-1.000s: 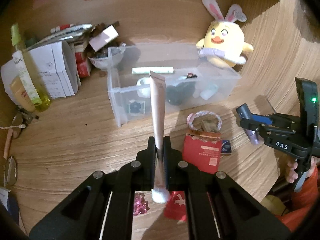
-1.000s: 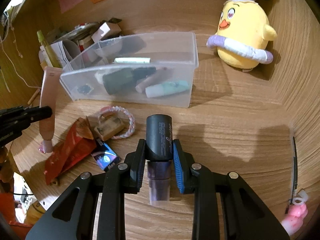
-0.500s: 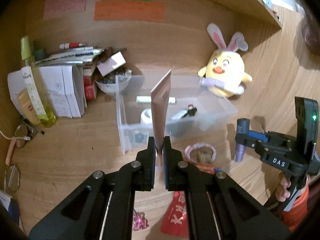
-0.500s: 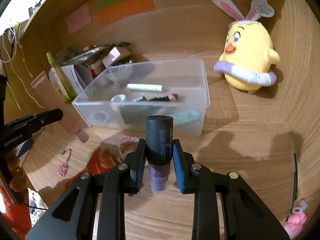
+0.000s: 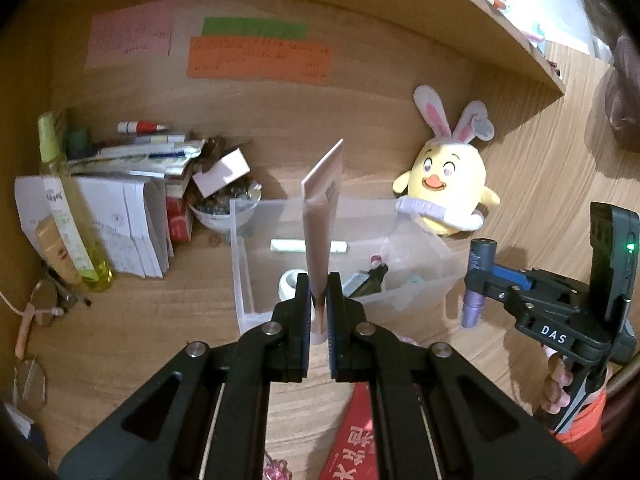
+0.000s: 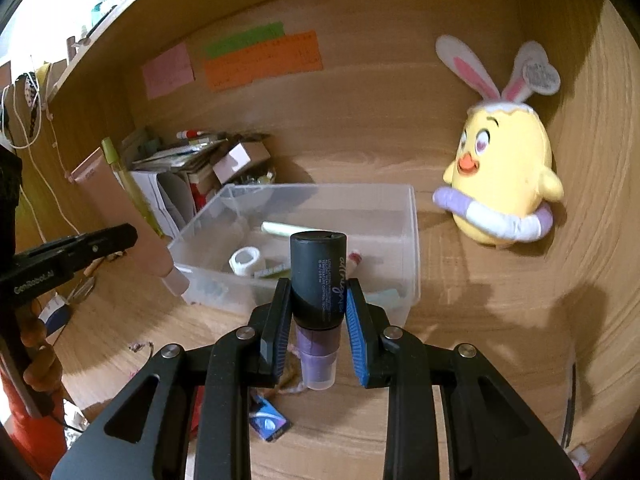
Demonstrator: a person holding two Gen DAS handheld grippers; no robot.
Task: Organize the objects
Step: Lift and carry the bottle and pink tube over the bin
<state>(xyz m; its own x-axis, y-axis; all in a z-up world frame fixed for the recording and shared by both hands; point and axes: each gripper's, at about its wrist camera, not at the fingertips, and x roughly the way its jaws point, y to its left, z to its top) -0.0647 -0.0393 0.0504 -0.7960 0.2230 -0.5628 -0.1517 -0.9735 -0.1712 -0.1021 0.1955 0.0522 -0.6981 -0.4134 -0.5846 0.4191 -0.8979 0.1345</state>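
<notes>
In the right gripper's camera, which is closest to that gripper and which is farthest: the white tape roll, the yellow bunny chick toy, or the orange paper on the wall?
From the right gripper, which is holding a dark bottle:
1. White tape roll, just ahead and a little left, inside the clear bin.
2. Yellow chick toy, farther back on the right, past the bin.
3. Orange paper, up on the back wall.

Pink tube (image 5: 322, 216), black-capped purple bottle (image 6: 318, 280)

Translucent plastic bin (image 6: 412, 248) on matt wood-grain desk (image 6: 480, 340).

Plush chick (image 5: 442, 192) right of bin (image 5: 244, 280); papers (image 5: 132, 224) left, apparently.
</notes>
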